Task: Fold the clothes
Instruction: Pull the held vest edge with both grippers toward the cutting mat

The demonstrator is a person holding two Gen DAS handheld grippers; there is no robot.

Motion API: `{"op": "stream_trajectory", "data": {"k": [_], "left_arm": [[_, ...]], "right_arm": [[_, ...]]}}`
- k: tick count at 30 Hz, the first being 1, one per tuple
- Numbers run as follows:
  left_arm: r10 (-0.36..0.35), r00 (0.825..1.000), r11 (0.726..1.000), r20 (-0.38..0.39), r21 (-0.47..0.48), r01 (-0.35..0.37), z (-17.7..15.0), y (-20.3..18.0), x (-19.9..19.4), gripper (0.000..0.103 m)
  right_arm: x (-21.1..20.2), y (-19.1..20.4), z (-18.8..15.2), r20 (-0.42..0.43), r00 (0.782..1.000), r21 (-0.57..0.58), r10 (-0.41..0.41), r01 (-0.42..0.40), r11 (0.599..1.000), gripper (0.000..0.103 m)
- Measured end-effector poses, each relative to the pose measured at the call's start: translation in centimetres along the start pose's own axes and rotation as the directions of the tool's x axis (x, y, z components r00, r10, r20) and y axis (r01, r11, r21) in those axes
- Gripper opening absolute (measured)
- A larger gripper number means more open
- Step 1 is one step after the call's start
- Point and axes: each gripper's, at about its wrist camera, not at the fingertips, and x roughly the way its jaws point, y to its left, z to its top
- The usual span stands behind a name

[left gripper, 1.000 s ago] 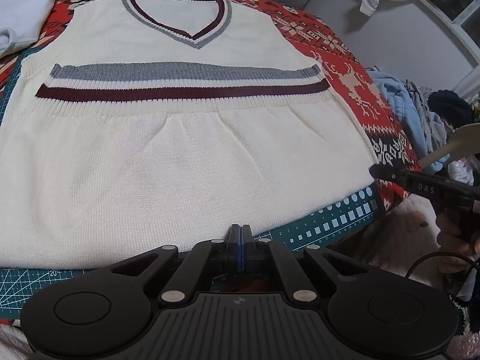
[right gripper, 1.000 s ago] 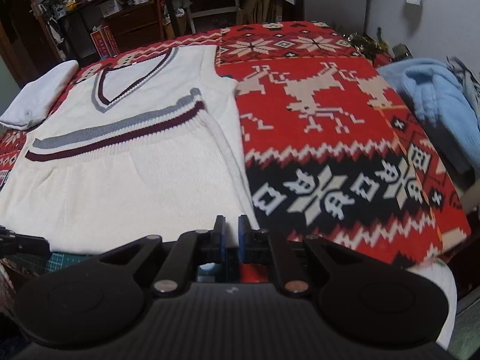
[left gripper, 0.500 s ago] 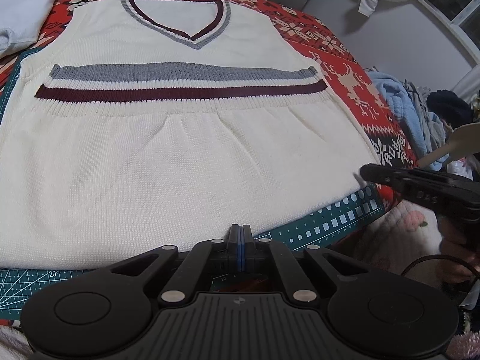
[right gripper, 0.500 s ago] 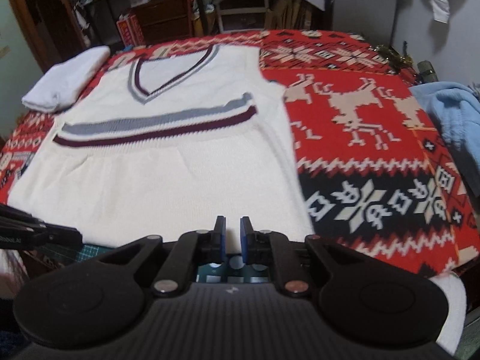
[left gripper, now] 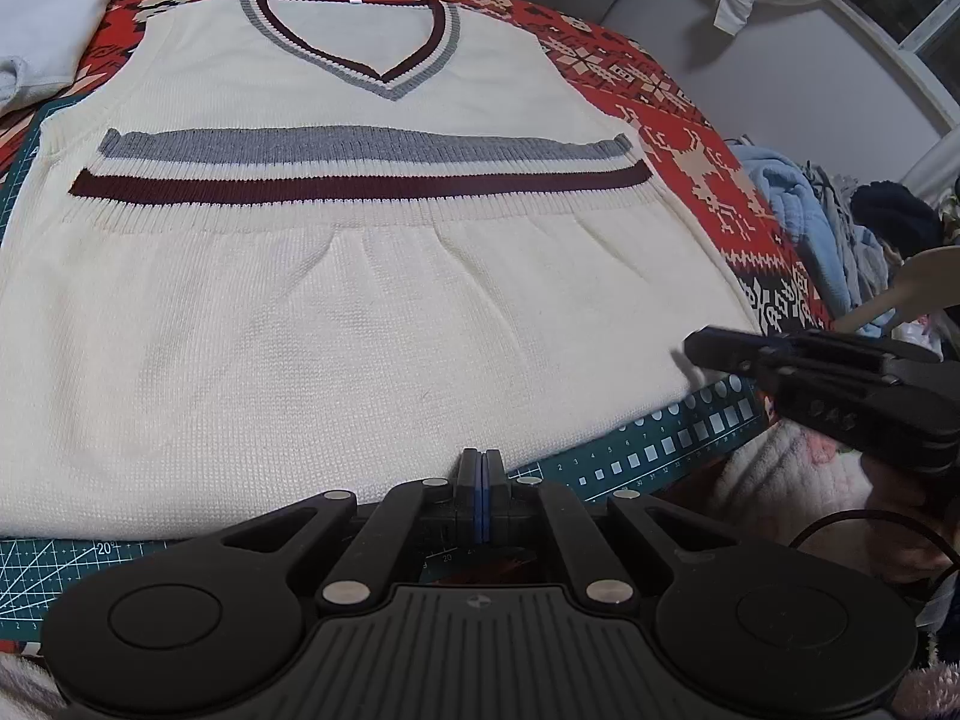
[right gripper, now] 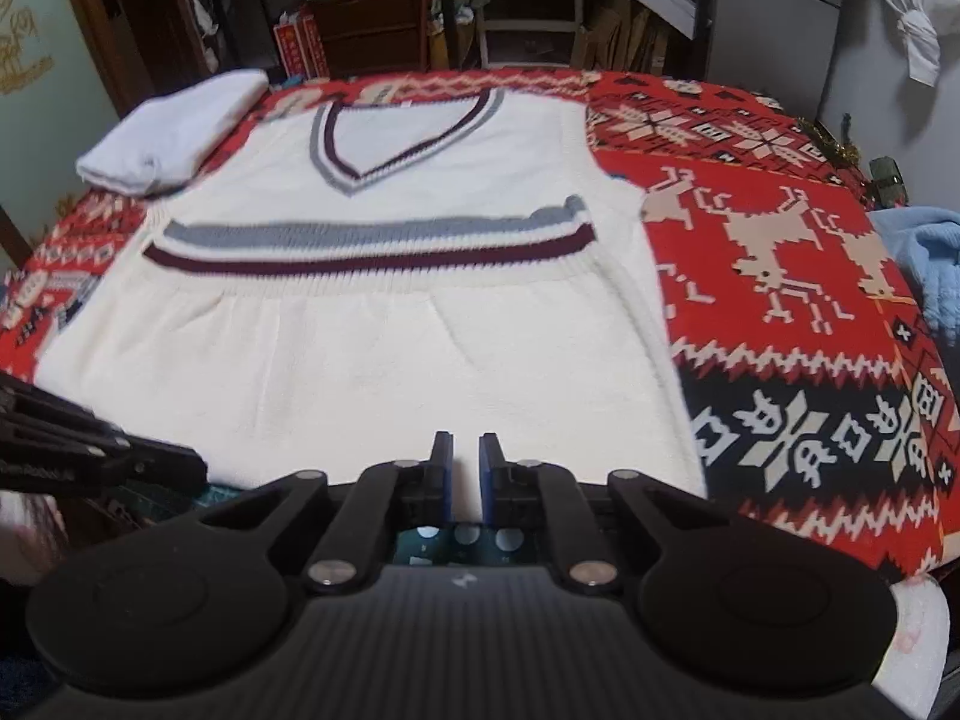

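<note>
The cream V-neck sweater vest (left gripper: pixel 372 312) lies flat on the cutting mat (left gripper: pixel 660 438), hem towards me, over a red patterned blanket (right gripper: pixel 780 276). My right gripper (right gripper: pixel 463 468) has swung in from the side to the hem's right corner, slightly parted, holding nothing; my left gripper (left gripper: pixel 482 480) stays pressed closed and empty at mid-hem. Folding looks about to start. No containers here; a folded white garment (right gripper: pixel 174 126) sits beside the vest's shoulder.

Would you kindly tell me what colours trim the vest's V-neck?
Grey and dark maroon on the vest collar, clearest in the left wrist view.
</note>
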Motion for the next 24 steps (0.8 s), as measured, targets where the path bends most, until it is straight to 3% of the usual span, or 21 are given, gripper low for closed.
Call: {"op": "stream_trajectory", "data": {"k": [7,10,12,21,24], "left_arm": [[-0.014,1.000,0.999,0.002,-0.033,0.014,0.0,0.3,0.0,0.003],[-0.010,1.000,0.999,-0.013,-0.052,0.009,0.2,0.3,-0.4,0.003],[-0.017,1.000,0.999,0.021,-0.050,0.018,0.1,0.3,-1.6,0.003],[0.097,0.993,0.979,0.073,-0.185,-0.082,-0.5,6.8,-4.8,0.003],[0.105,0.992,0.971,0.067,-0.221,-0.088,-1.1,8.8,-5.3,0.003]], "right_arm": [[-0.9,-0.5,-1.5,-0.034,0.999,0.028,0.010,-0.009,1.000,0.007],[-1.9,-0.1,-0.6,-0.006,0.999,0.036,0.037,-0.037,0.999,0.007],[-2.2,0.7,0.4,0.014,0.997,0.035,0.072,-0.073,0.997,0.007],[1.0,7.9,2.9,-0.033,0.990,-0.164,0.139,-0.143,0.976,0.007],[2.4,9.3,2.9,-0.073,0.985,-0.168,0.155,-0.165,0.972,0.007]]}}
